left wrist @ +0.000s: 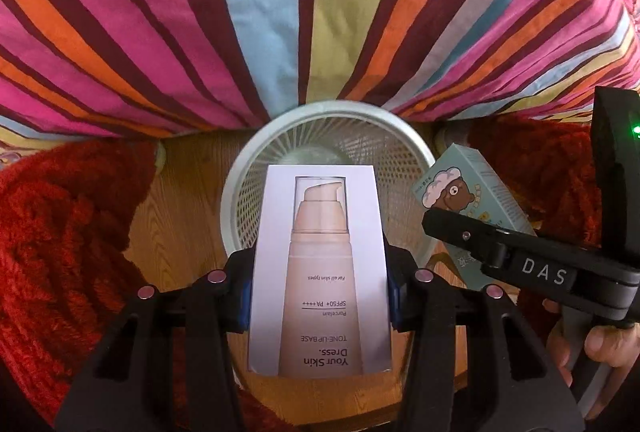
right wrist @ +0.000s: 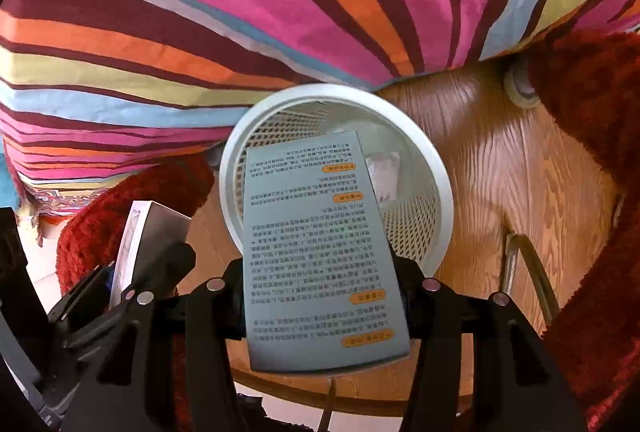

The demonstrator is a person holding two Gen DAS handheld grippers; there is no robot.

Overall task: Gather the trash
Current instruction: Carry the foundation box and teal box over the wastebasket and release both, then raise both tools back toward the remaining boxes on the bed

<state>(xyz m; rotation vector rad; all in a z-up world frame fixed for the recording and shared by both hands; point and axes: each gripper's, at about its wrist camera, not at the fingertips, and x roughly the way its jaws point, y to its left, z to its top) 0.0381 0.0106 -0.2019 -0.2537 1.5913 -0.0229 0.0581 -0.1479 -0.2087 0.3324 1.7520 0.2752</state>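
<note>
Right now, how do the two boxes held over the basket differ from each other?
The white box shows a printed pump bottle and English text ("Tone-up base"); the teal box shows dense small print with orange labels, and a cartoon bear on another face. The white box sits in the left hand-held gripper; the teal box sits in the right hand-held gripper. Both are slim cartons, clamped at the sides, pointing toward the white mesh basket.
</note>
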